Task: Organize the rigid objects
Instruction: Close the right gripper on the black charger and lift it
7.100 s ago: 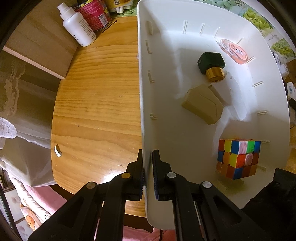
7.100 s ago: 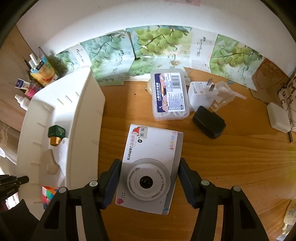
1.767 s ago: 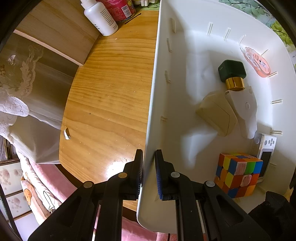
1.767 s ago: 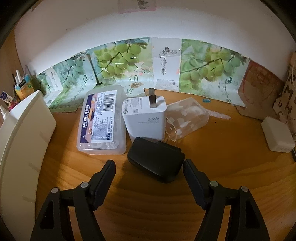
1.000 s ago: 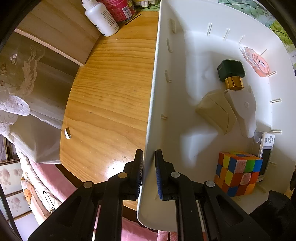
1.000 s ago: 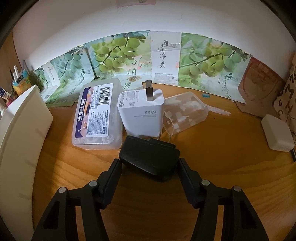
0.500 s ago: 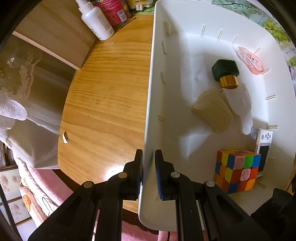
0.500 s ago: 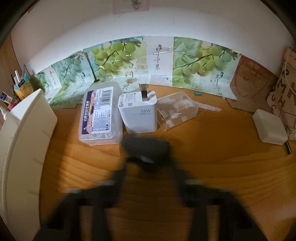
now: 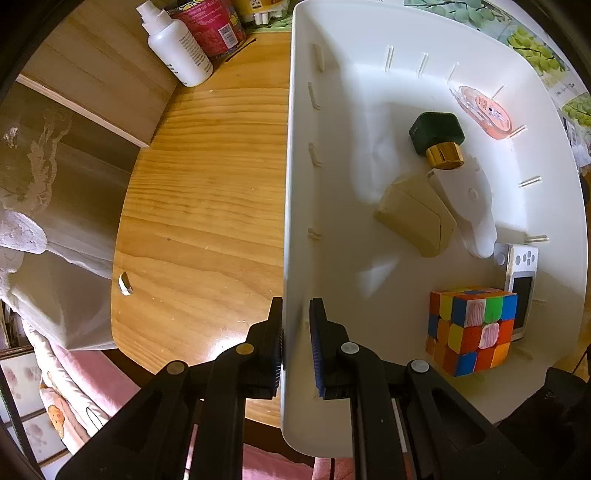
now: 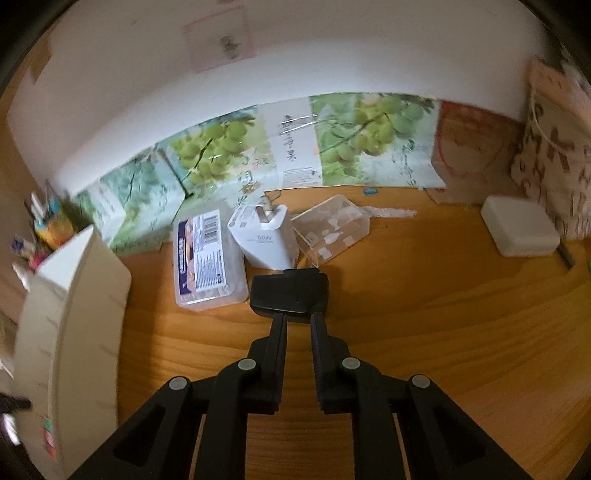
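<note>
L gripper (image 9: 295, 321) is closed down on the near wall of the white bin (image 9: 295, 166), one finger outside, one inside, pads pressed to the plastic. Bin sits on the wood table (image 9: 207, 192). Inside it: Rubik's cube (image 9: 471, 330) near the front right corner, a small white kids' camera (image 9: 521, 288) standing just behind/beside the cube w/ screen facing in, a beige wedge-shaped box (image 9: 415, 218) touching a white plastic piece (image 9: 467, 199), a dark green bottle w/ gold cap (image 9: 437, 136) whose cap meets that white piece, and a clear pink item (image 9: 484, 110) against the far wall. Off the bin's far left corner: white squeeze bottle (image 9: 177, 48) next to a red can (image 9: 210, 22). R gripper (image 10: 297, 317) has its fingers nearly together, pinching the near edge of the black charger (image 10: 290, 290), which looks lifted a bit off the table; view is motion-blurred. Just past it: white 33W plug adapter (image 10: 266, 236), labelled clear plastic box (image 10: 207, 254) to its left, empty clear tub (image 10: 332, 229) on its side to the right, white block (image 10: 519, 230) far right. Bin edge (image 10: 70, 332) is at left in this view.
</note>
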A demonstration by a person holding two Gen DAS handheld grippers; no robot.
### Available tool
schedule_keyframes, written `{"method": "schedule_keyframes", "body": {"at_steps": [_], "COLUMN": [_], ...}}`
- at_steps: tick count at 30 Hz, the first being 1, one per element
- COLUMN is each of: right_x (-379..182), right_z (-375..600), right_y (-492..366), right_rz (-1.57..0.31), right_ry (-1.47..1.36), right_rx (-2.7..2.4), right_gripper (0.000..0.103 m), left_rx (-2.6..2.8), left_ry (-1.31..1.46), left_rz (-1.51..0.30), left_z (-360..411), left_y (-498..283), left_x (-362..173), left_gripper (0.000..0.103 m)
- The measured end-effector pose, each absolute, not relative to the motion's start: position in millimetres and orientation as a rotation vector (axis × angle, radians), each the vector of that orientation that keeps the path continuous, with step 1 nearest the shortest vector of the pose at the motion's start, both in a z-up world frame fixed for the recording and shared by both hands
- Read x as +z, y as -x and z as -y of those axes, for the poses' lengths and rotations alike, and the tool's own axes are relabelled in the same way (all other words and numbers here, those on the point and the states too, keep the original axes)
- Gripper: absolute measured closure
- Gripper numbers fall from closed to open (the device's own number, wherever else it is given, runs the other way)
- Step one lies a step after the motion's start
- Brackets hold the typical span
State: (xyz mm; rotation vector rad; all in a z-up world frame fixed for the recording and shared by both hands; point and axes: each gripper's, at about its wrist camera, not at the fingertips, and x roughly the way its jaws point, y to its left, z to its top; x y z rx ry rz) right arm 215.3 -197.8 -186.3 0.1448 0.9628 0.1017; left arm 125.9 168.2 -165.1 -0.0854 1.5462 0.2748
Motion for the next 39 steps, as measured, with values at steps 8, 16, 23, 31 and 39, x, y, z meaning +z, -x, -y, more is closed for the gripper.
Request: {"method": "schedule_keyframes", "body": {"at_steps": [8, 16, 23, 31, 39], "right_x": [-192.3, -208.6, -223.1, -226.4, -225.7], "right_z": [196.1, 181.1, 174.7, 172.2, 168.5], "right_y": [-217.7, -231.0, -243.1, -253.3, -253.5], "right_rz": [-0.953, -0.960, -0.956, -0.938, -0.943], "right_ry": [-0.202, -0.160, -0.098, -0.068, -0.046], "right_rx": [0.101, 0.092, 0.051, 0.047, 0.054], "right_gripper": [0.044, 0.034, 0.034, 0.036, 0.040], "left_rx": [0.280, 0.285, 0.296, 0.306, 0.301], "left_ry": [0.082, 0.093, 0.073, 0.075, 0.081], "left_rz": [-1.555, -1.564, -1.579, -1.581, -1.578], "left_z": [-166.0, -168.0, -164.5, -162.3, -163.2], "left_y": [-125.3, -126.3, -126.3, -124.3, -124.1], "left_x": [-165.4, -166.3, -166.8, -165.7, -165.1], "left_gripper": [0.089, 0.089, 0.089, 0.089, 0.089]}}
